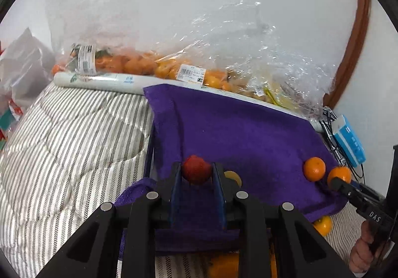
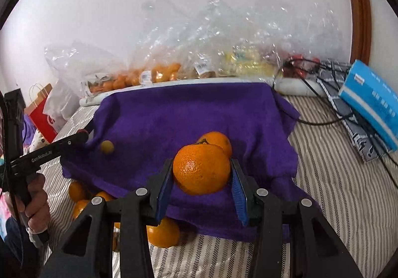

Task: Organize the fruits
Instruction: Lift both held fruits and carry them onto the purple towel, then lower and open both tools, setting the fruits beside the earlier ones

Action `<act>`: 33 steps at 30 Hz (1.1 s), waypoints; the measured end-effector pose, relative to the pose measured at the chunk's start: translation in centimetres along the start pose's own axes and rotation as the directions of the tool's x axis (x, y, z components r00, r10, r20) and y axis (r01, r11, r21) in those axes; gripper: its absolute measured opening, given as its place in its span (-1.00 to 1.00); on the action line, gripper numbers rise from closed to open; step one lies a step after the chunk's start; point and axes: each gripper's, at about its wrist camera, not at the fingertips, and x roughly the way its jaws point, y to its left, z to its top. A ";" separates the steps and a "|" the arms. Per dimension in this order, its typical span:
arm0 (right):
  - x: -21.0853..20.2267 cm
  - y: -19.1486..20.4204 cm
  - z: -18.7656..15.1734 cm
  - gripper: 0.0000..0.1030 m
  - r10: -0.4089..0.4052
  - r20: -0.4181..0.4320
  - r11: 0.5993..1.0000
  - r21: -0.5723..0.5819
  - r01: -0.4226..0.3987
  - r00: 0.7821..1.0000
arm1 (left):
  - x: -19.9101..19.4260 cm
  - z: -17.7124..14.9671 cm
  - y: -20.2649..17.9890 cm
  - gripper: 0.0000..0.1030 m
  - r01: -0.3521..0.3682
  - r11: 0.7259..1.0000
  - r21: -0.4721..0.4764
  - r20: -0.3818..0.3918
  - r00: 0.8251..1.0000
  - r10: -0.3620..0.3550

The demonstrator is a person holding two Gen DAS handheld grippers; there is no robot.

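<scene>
Now both claws are loaded over the purple towel [image 2: 189, 108]: the left claw [image 1: 197, 173] pinches a red fruit [image 1: 196, 169] near the towel's left edge, the right claw [image 2: 201, 173] pinches an orange [image 2: 201, 169] at its front, beside a second orange [image 2: 219, 139] and a small yellow fruit [image 2: 107, 146]. Early days, I'd say, with more oranges loose on the bed below the towel's front edge [image 2: 163, 233] and bagged behind it. "GenRobot.AI" and "DAS" read on the handles.

Two close wrist views, shared purple towel [image 1: 248, 133]
</scene>
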 end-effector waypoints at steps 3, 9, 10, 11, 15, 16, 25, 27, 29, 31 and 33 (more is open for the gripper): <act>0.5 -0.1 -0.2 -0.15 0.003 -0.016 1.000 0.004 -0.003 1.000 | 0.5 -0.1 0.3 -0.54 0.012 1.000 -0.024 -0.021 1.000 -0.013; 1.0 0.2 -0.5 -0.15 -0.002 -0.030 1.000 -0.019 0.001 1.000 | 1.2 -0.6 -0.5 -0.54 0.002 1.000 0.008 -0.041 0.999 -0.002; 1.3 0.2 -0.6 -0.15 0.004 -0.042 1.000 -0.015 -0.004 0.999 | 1.3 -0.6 -0.6 -0.54 -0.002 1.000 0.013 -0.044 0.999 0.002; 1.5 0.1 -0.5 -0.15 0.006 -0.049 1.000 -0.010 -0.007 0.999 | 1.3 -0.7 -0.7 -0.54 -0.002 1.000 0.018 -0.043 0.999 0.003; 1.6 0.3 -0.6 -0.15 0.006 -0.049 1.000 -0.015 -0.007 0.999 | 1.4 -0.7 -0.8 -0.54 -0.005 1.000 0.022 -0.045 0.999 0.006; 1.7 0.2 -0.6 -0.15 0.008 -0.049 1.000 -0.014 -0.008 0.999 | 1.4 -0.7 -0.8 -0.54 -0.008 1.000 0.024 -0.045 0.999 0.009; 1.5 -0.1 -0.6 -0.11 0.035 -0.042 0.999 0.008 -0.035 0.999 | 1.1 -0.6 -1.1 -0.26 0.014 0.999 0.042 -0.044 0.999 -0.012; 1.3 -0.1 -0.6 -0.06 0.048 -0.036 0.999 0.016 -0.048 0.998 | 0.6 -0.5 -1.2 -0.08 0.026 0.999 0.041 -0.023 0.999 -0.025; 1.0 -0.3 -0.6 0.00 0.058 -0.026 0.998 0.027 -0.057 0.998 | 0.1 -0.4 -1.1 -0.01 0.030 0.999 0.041 0.001 1.000 -0.031; 0.8 -0.4 -0.5 0.02 0.060 -0.012 0.998 0.033 -0.059 0.998 | -0.2 -0.3 -1.0 0.03 0.029 0.999 0.035 0.012 1.000 -0.029; 0.5 -0.5 -0.4 0.02 0.056 0.003 0.998 0.039 -0.056 0.998 | -0.3 -0.1 -0.9 0.03 0.033 0.999 0.027 0.016 0.999 -0.034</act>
